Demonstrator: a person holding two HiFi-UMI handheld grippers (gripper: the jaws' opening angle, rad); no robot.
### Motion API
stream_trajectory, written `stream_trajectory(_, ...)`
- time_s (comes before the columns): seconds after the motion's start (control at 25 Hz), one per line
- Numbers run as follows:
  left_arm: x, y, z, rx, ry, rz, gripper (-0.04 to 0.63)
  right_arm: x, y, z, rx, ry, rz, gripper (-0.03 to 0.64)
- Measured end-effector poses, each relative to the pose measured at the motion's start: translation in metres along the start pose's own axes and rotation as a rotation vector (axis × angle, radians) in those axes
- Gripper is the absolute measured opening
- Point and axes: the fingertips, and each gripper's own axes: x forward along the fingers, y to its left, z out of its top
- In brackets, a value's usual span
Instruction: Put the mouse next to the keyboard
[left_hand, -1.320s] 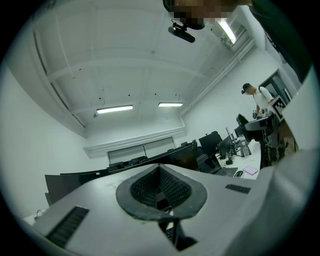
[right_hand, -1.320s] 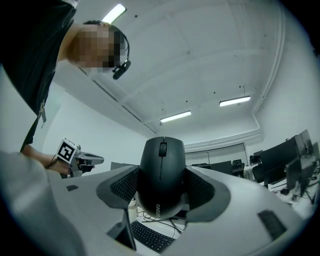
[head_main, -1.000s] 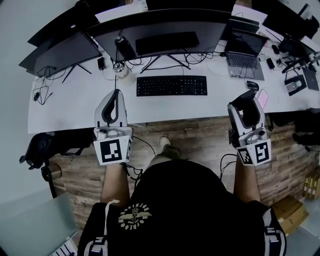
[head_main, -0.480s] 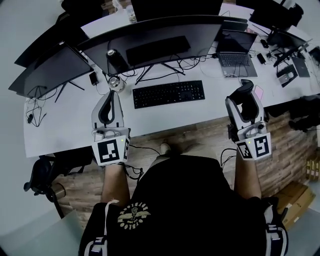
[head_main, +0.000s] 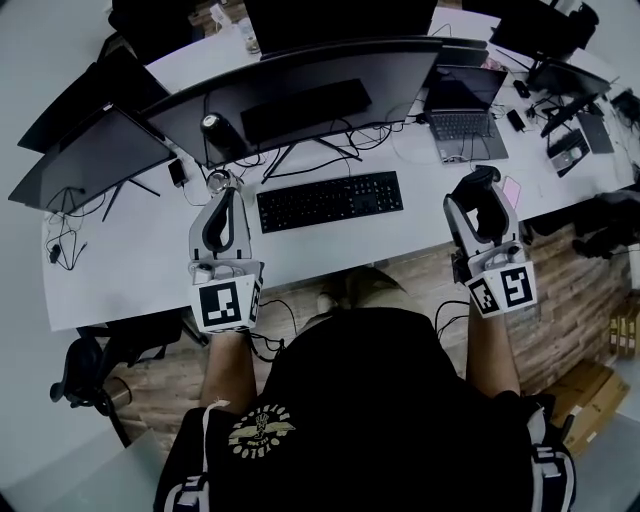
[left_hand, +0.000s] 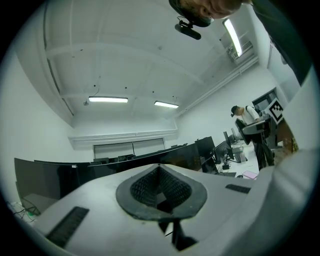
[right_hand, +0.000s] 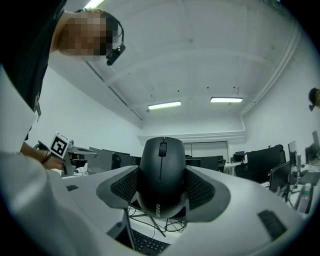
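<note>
**Mouse** (right_hand: 161, 175): black, matte, rounded. It has a scroll wheel in a groove near the far end and small pale lettering at the near end. It is clamped by its sides between the ribbed pads of the right gripper (head_main: 480, 185). It is held over the white desk (head_main: 140, 255), to the right of the keyboard (head_main: 330, 200) and apart from it.

**Left gripper** (head_main: 228, 192): jaws closed together with nothing between them, over the desk just left of the keyboard.

**Around:**
- Curved monitor (head_main: 300, 85) behind the keyboard, with cables under it.
- Laptop (head_main: 462, 110) at the far right.
- Pink item (head_main: 511, 190) just beside the right gripper.
- Dark can (head_main: 213, 128) beyond the left gripper.
</note>
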Motion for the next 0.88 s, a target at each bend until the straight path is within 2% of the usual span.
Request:
stream_trajectory(0.48, 0.042, -0.005, -0.018, -0.028, 0.041, 0.025, 0.002, 0.058, -0.025, -0.029, 0.020, 0.085, 0.075, 0.288)
stream_trajectory(0.88, 0.063, -0.005, -0.047, -0.044, 0.109, 0.046, 0.002, 0.084, -0.053, -0.070, 0.056, 0.172, 0.071, 0.289)
